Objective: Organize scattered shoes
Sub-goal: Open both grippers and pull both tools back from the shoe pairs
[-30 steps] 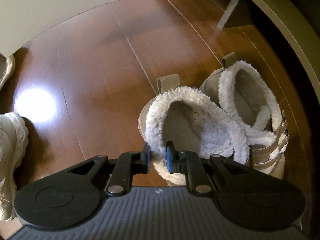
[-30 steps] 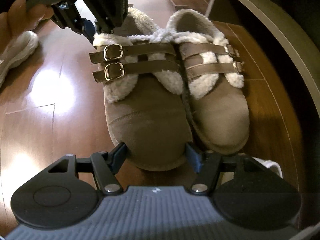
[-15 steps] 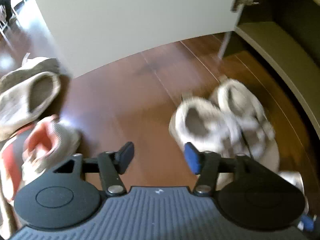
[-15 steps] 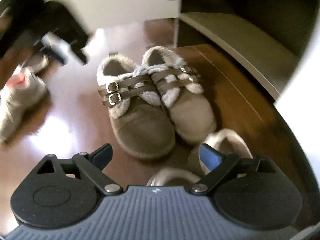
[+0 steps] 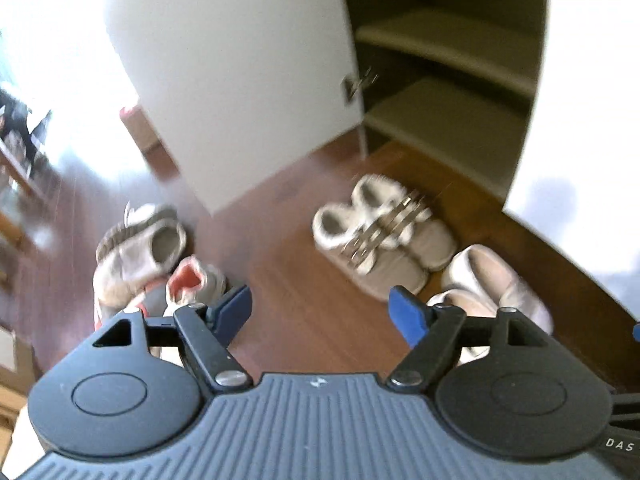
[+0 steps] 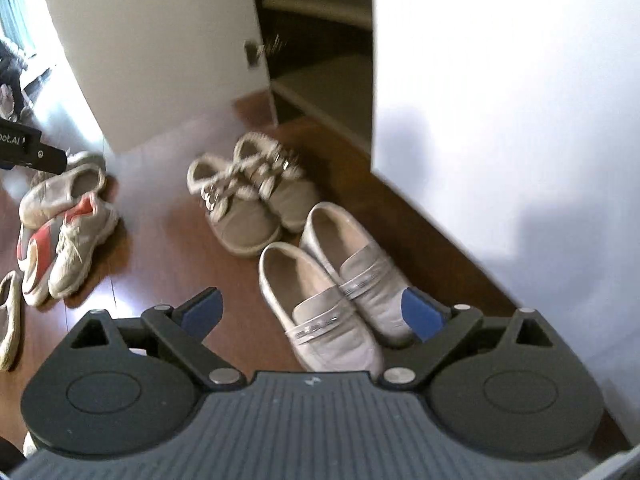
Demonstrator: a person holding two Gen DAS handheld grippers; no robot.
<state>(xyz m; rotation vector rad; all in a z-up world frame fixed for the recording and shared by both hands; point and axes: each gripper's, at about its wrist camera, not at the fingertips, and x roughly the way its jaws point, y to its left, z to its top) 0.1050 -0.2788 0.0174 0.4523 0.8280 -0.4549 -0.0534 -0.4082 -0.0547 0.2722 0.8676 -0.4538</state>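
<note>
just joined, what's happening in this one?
Shoe tidying on a wood floor by an open cabinet. Both grippers, left and right, are open and hold nothing. The fur-lined pair stands side by side near the cabinet, with the pale loafers paired next to it. A sneaker and other shoes lie jumbled off to the left.

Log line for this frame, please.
left gripper: open, empty | right gripper: open, empty | fleece shoes: paired on floor | loafers: paired beside them | sneakers: scattered | cabinet: open
</note>
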